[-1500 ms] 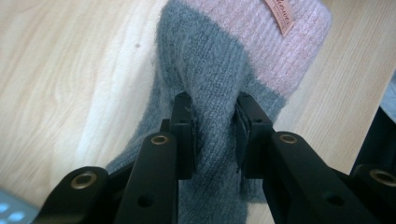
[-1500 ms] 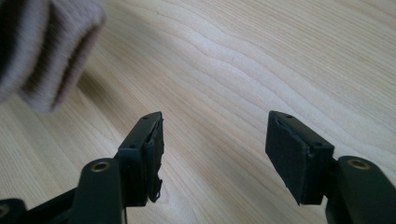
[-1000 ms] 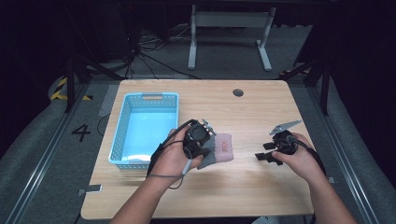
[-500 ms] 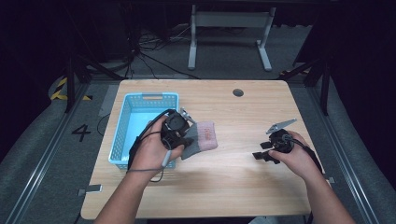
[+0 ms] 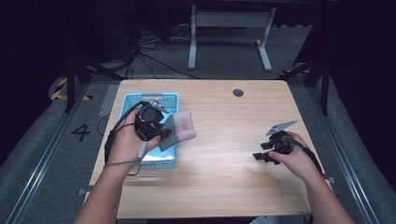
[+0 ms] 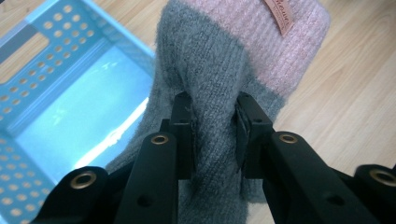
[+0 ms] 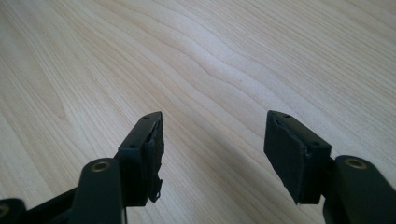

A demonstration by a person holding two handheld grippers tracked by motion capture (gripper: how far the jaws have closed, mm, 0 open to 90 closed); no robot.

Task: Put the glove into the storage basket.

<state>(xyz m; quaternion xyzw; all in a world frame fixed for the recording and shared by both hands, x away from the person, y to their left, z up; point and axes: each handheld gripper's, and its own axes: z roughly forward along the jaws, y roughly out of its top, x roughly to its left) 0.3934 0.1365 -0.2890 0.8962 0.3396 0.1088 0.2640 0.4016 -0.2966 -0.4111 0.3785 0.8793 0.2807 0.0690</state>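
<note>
A grey knitted sock with a pink cuff (image 5: 180, 129) (image 6: 219, 70) hangs in the air at the right edge of the blue perforated basket (image 5: 132, 99) (image 6: 56, 70). My left gripper (image 5: 154, 125) (image 6: 214, 133) is shut on the sock's grey part, and the pink cuff with its small label points away from it. On the right side of the table my right gripper (image 5: 262, 151) (image 7: 223, 149) is open just above bare wood, with nothing between its jaws.
The wooden table (image 5: 224, 121) has a small round cable hole (image 5: 238, 92) near its far edge. The basket stands at the table's left. Metal table legs and cables lie on the dark floor beyond.
My left gripper has carried the sock leftward from the table's middle to the basket's right edge. The right gripper has stayed about where it was, open.
</note>
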